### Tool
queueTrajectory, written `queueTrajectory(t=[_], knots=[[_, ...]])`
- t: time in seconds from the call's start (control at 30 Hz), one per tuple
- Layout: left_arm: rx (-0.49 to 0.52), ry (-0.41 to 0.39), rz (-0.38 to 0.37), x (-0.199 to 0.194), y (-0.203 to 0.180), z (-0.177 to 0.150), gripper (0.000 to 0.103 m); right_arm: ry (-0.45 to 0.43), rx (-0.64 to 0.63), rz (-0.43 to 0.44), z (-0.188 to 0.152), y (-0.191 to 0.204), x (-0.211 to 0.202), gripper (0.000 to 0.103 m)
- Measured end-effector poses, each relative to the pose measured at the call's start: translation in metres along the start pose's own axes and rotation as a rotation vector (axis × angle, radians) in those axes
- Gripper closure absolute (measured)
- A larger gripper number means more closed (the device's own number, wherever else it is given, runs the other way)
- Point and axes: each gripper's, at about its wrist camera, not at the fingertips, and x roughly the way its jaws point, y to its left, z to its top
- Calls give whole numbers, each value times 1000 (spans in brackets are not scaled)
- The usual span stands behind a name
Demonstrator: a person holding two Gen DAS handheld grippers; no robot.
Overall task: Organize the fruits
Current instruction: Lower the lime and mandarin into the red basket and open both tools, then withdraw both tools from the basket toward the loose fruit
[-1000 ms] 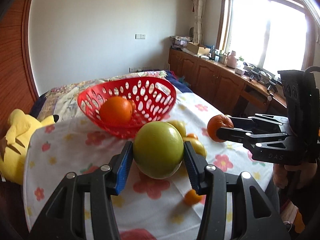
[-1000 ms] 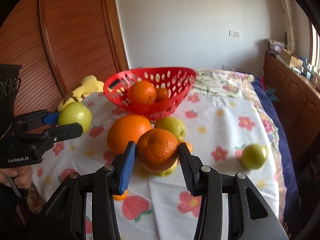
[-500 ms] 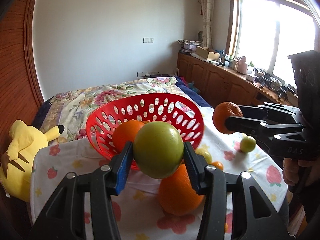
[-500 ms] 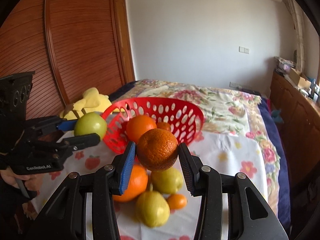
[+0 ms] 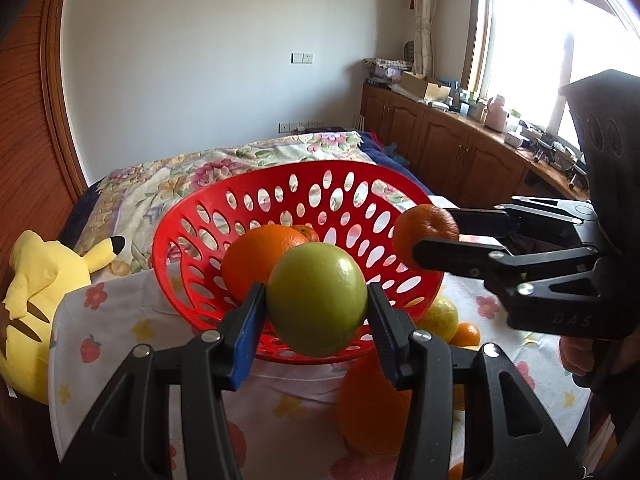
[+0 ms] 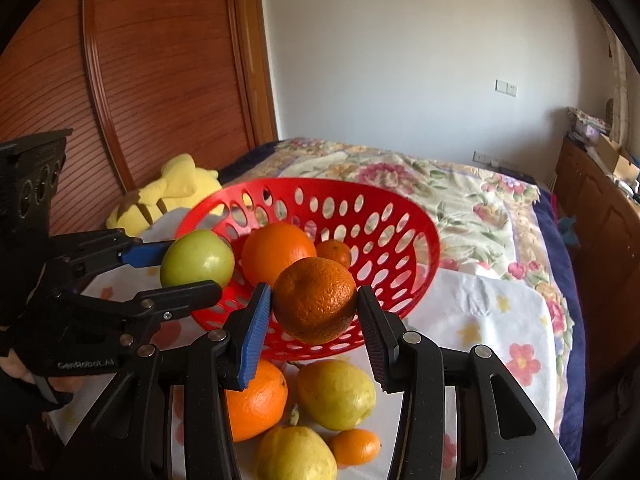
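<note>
My left gripper (image 5: pixel 316 312) is shut on a green apple (image 5: pixel 317 299), held in front of the near rim of the red basket (image 5: pixel 188 240); the apple also shows in the right wrist view (image 6: pixel 197 258). My right gripper (image 6: pixel 314 312) is shut on a dark orange (image 6: pixel 315 300), held at the basket's (image 6: pixel 416 236) near rim; the orange also shows in the left wrist view (image 5: pixel 424 232). A large orange (image 6: pixel 278 252) and a small orange (image 6: pixel 335 253) lie in the basket.
Below the basket on the flowered cloth (image 6: pixel 500 320) lie an orange (image 6: pixel 256 400), two yellow pears (image 6: pixel 336 394) (image 6: pixel 294 456) and a small orange (image 6: pixel 354 446). A yellow plush toy (image 5: pixel 36 292) lies to the left. Wooden cabinets (image 5: pixel 452 148) stand to the right.
Both grippers have risen and moved forward toward the basket with their fruit. The basket now looks larger and closer, and the loose fruit lies lower in view.
</note>
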Motion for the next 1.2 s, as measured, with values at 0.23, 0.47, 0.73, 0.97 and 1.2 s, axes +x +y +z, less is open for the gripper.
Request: queueTrajectory(t=[0.23, 0.47, 0.73, 0.97, 1.2], knots=[[9, 23, 4, 10, -1, 3, 54, 53, 7, 8, 0, 2, 22, 59], [5, 41, 7, 20, 1, 4, 54, 80, 10, 8, -2, 4, 34, 57], [19, 53, 6, 28, -4, 8, 54, 61, 28, -2, -3, -2, 27, 57], [26, 57, 4, 30, -9, 9, 54, 33, 44, -19, -6, -8, 11, 57], [23, 65, 18, 33, -12, 10, 53, 18, 47, -26, -15, -5, -3, 57]])
